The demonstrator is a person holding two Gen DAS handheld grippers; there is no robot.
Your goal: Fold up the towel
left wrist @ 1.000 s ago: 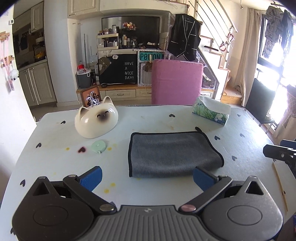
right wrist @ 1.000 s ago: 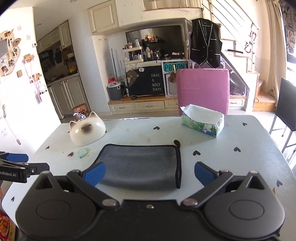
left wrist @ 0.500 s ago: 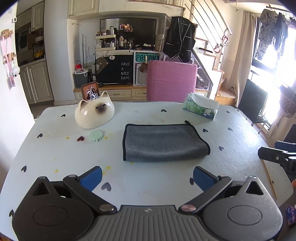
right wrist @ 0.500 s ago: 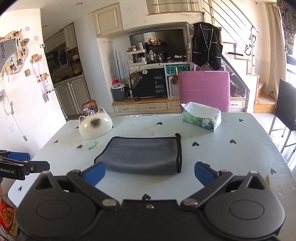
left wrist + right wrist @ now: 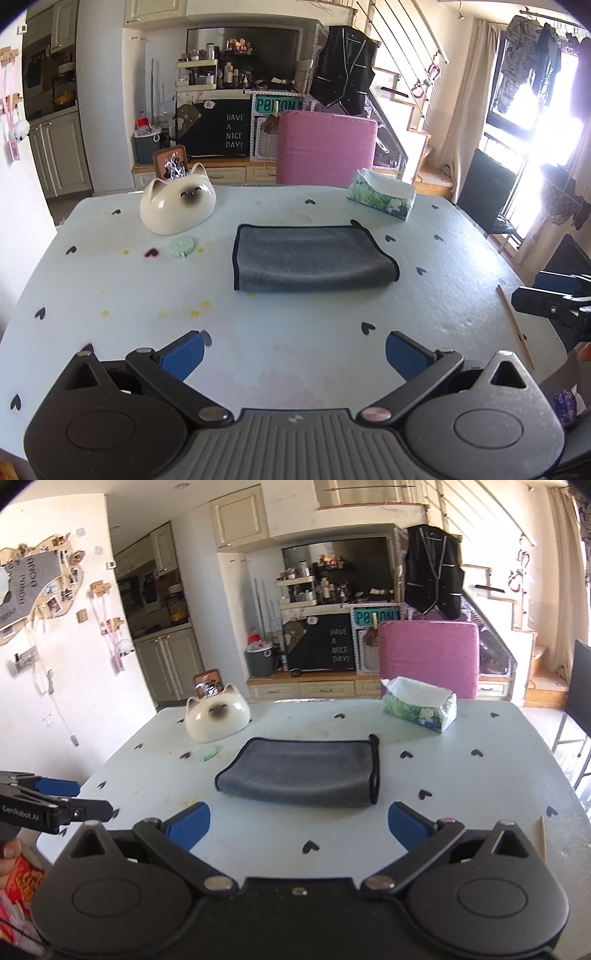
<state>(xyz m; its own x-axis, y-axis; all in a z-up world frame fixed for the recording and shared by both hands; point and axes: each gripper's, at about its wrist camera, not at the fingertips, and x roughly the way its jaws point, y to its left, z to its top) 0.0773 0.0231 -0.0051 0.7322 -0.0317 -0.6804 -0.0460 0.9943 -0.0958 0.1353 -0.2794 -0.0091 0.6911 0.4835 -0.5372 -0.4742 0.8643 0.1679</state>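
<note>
A grey towel with black edging [image 5: 310,258] lies folded flat in the middle of the pale blue table [image 5: 295,332]; it also shows in the right wrist view [image 5: 303,775]. My left gripper [image 5: 293,354] is open and empty, held over the table's near edge, well short of the towel. My right gripper [image 5: 299,823] is open and empty, also back from the towel. The right gripper shows at the right edge of the left wrist view [image 5: 550,306]. The left gripper shows at the left edge of the right wrist view [image 5: 48,805].
A white cat-face bowl [image 5: 177,203] and a small green disc [image 5: 182,246] sit at the back left. A tissue box [image 5: 382,197] sits at the back right. A wooden stick [image 5: 515,325] lies near the right edge. A pink chair [image 5: 327,147] stands behind the table.
Both grippers have pulled back and up from the towel, which now looks smaller and farther away. The towel has not moved. Both jaws stay open.
</note>
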